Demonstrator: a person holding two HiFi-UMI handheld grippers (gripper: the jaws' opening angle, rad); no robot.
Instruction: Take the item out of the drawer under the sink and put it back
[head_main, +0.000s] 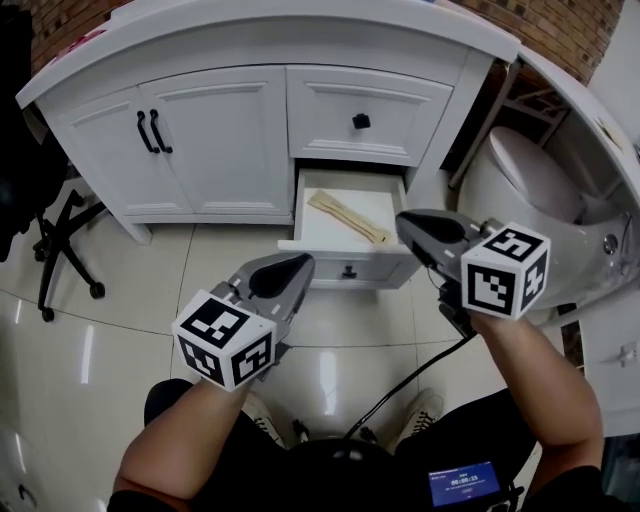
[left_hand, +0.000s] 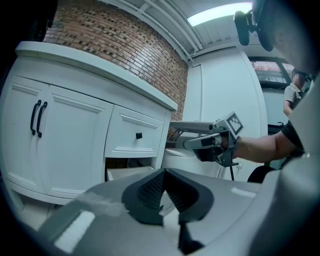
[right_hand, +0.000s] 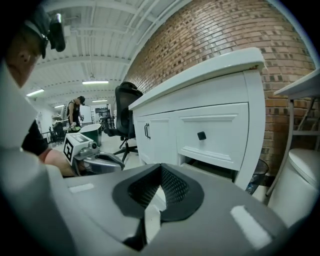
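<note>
The lower drawer (head_main: 325, 262) of the white sink cabinet (head_main: 215, 140) stands pulled out. A pale wooden utensil (head_main: 350, 218) lies flat inside it, on a slant. My right gripper (head_main: 404, 224) hovers over the drawer's right front corner, just right of the utensil and apart from it. In the right gripper view its jaws (right_hand: 161, 168) are shut with nothing between them. My left gripper (head_main: 296, 266) hangs in front of the drawer's left front corner, above the floor. In its own view its jaws (left_hand: 164, 172) are also shut and empty.
The upper drawer (head_main: 360, 120) with a black knob is closed, as are the two cabinet doors (head_main: 150, 135) to its left. A white toilet (head_main: 525, 170) stands close on the right. A black office chair (head_main: 60, 245) is at the far left. A cable (head_main: 420, 370) crosses the tiled floor.
</note>
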